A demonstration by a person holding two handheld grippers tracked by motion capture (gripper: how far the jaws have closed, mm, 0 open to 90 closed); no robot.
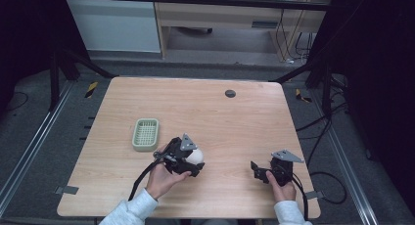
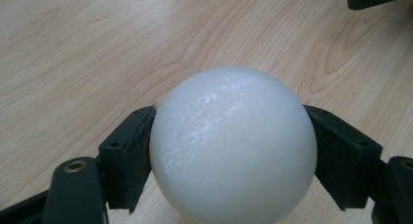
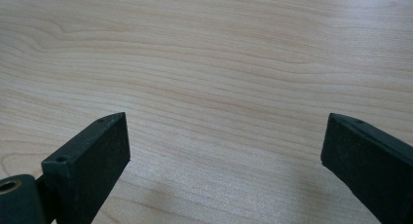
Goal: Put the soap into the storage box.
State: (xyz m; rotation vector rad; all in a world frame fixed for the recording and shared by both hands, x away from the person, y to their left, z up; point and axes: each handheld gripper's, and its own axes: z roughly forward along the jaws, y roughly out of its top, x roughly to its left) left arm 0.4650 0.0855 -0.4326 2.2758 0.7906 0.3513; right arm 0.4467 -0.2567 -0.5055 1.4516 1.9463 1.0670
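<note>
1. Plainly, the left gripper [image 2: 233, 136] has its jaws clamped on a white ball [image 2: 233, 146], one pad on each side at about its widest line; the ball hangs just above the tabletop [image 1: 220, 112], near-centre.
2. Smooth and round, the ball gives the flat pads little to bite on. A jolt or a slight easing of the jaws could let it squirt out forward or drop.
3. Once loose it would likely roll freely; no lip shows at the tabletop's edges, and the near edge is close.
4. The right gripper [image 3: 224, 151] rests near the right edge, jaws wide and empty. It lies right of the ball, so a swing that way risks a knock.
5. A green tray [image 1: 146, 134] sits just left of the left gripper; that way looks short and clear.
6. Far half lies bare apart from a small dark disc [image 1: 230, 93], giving ample room.
</note>
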